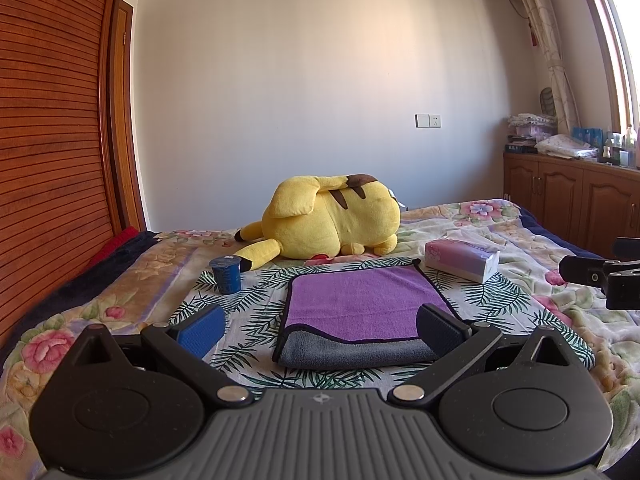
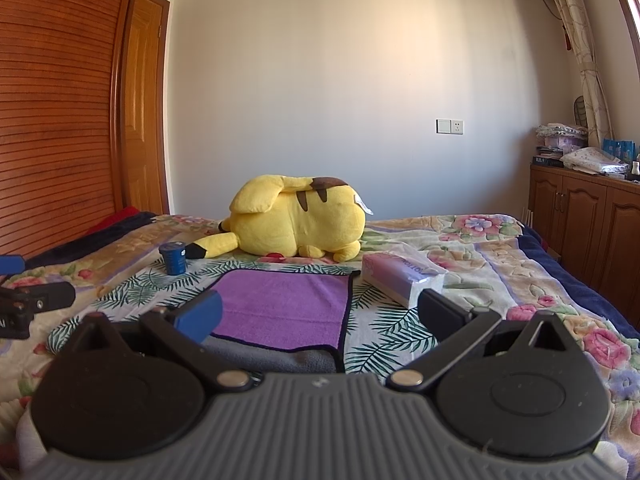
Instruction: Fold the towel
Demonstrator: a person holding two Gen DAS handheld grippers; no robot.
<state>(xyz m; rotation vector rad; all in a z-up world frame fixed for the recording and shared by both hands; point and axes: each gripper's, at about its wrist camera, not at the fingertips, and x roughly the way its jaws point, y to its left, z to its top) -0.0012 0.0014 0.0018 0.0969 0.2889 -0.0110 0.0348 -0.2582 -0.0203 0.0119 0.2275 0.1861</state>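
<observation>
A purple towel [image 1: 360, 304] with a dark hem lies folded on the leaf-print cloth [image 1: 256, 316] on the bed; its grey underside [image 1: 352, 350] shows along the near edge. It also shows in the right wrist view [image 2: 288, 308]. My left gripper [image 1: 324, 330] is open and empty, hovering just before the towel's near edge. My right gripper [image 2: 320, 316] is open and empty, near the towel's near right corner. Each gripper shows at the edge of the other's view.
A yellow plush toy [image 1: 332, 220] lies behind the towel. A blue cup [image 1: 227, 276] stands at the left. A tissue pack [image 1: 464, 258] lies at the right. A wooden wardrobe [image 1: 52, 140] is on the left, low cabinets [image 1: 572, 204] on the right.
</observation>
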